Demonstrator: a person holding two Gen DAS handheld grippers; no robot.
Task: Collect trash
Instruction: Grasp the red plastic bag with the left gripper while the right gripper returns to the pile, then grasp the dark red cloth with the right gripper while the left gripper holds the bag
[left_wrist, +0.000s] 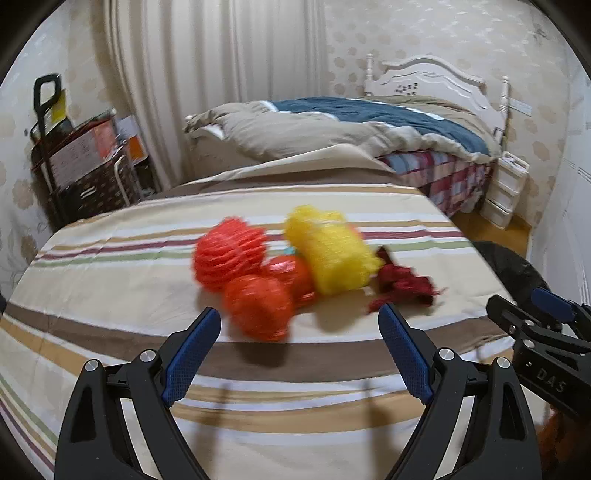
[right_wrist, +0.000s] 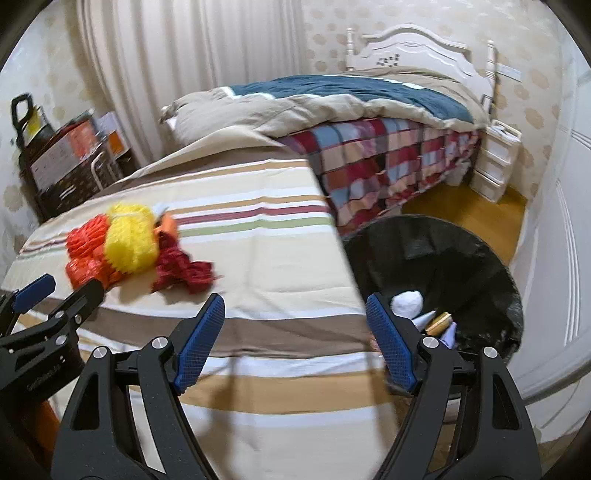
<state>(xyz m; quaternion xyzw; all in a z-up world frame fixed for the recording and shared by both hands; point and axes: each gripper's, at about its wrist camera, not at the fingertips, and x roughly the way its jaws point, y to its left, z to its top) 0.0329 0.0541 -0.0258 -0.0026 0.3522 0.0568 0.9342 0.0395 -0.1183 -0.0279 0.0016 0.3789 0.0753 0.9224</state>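
Left wrist view puts my left gripper nearest, its blue pads spread wide with nothing between them, hanging over the striped sheet. Just beyond the tips lies the trash pile: two orange foam nets closest, another orange net behind them to the left, a yellow foam net touching them on the right, and a dark red mesh scrap just beside the yellow one. All of it is blurred, so I cannot make out finer detail. My right gripper pokes in from the right edge.

From the right wrist camera, my right gripper is also spread and empty, its tips straddling the sheet's right edge. Beside its right finger sits a black bin on the floor, lined with a dark bag and holding white crumpled paper and a small tan item I cannot identify. The pile lies well to the left on the sheet, yellow net on top.

Farther back I see a rumpled beige and blue quilt on a bed with a checked cover, a white headboard, white drawers, pale curtains, and stacked boxes in the left corner.
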